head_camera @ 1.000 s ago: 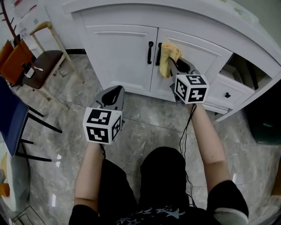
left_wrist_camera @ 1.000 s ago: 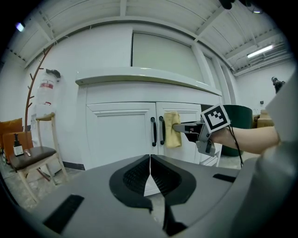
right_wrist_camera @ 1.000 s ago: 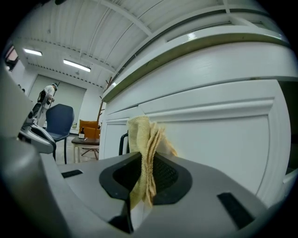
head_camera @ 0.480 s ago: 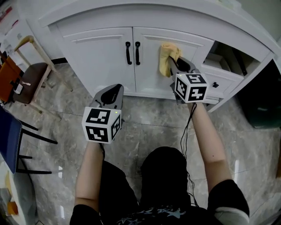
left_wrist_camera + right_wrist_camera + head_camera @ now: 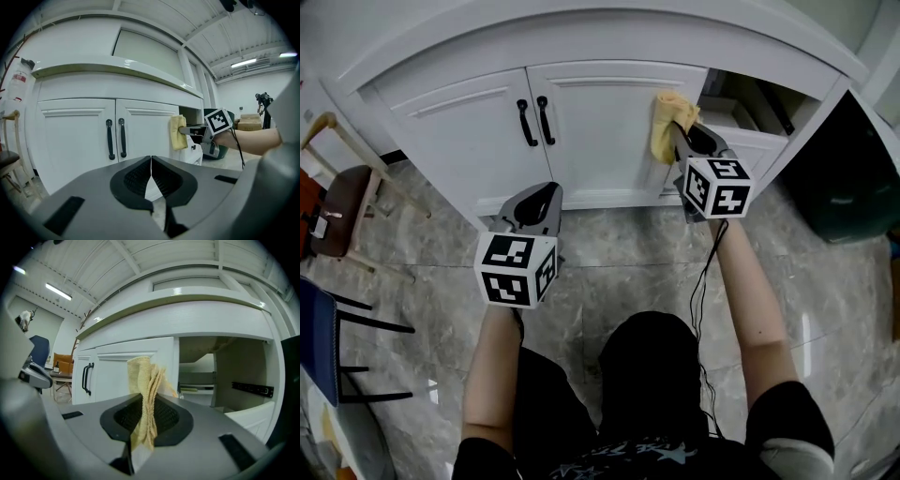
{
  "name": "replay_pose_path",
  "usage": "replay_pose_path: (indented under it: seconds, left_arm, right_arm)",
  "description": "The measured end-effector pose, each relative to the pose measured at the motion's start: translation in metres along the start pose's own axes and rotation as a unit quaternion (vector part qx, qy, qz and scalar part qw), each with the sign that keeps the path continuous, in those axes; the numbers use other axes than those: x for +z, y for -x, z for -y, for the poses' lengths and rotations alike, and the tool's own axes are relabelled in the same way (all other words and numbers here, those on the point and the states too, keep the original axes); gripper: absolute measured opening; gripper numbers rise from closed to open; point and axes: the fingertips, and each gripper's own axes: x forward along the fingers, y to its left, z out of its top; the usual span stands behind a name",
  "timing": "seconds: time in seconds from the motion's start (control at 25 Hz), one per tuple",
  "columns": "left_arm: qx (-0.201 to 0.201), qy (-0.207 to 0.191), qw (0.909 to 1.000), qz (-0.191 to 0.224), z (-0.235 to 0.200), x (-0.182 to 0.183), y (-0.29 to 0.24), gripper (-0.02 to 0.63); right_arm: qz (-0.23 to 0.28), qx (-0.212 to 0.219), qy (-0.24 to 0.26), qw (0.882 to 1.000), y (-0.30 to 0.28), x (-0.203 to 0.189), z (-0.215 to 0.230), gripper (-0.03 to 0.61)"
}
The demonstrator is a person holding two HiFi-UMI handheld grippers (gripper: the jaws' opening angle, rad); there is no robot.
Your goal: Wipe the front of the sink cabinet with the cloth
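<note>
The right gripper [image 5: 145,417] pinches the yellow cloth [image 5: 146,390] against the sink cabinet [image 5: 591,141] door's right edge. Only its view looks into the open compartment [image 5: 220,376], showing a shelf [image 5: 197,389]. The left gripper [image 5: 151,180] has its jaws pressed together, empty

Brown chair [image 5: 339,202], blue chair [image 5: 313,333], dark bin [image 5: 846,178], marble floor [image 5: 614,267]

Pose: left gripper [image 5: 539,199] low, drawn back near body, jaws pressed together, nothing between them. left forearm [image 5: 492,366] bare, tucked close to torso. right gripper [image 5: 682,131] reached farther forward, jaws clamped on folded yellow cloth [image 5: 666,117]. right forearm [image 5: 752,300] bare, extended, angled outward. Both grippers point ahead, away from body.
</note>
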Motion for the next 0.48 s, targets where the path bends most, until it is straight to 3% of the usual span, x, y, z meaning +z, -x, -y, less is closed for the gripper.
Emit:
replay_pose_path:
  seconds: [0.48]
  left_arm:
    - [-0.023,0.003,0.9997,0.0,0.013,-0.001,-0.007,0.023]
  right_arm:
    - [-0.021,-0.044,0.001,0.999,0.029,-0.013,0.039,0.063]
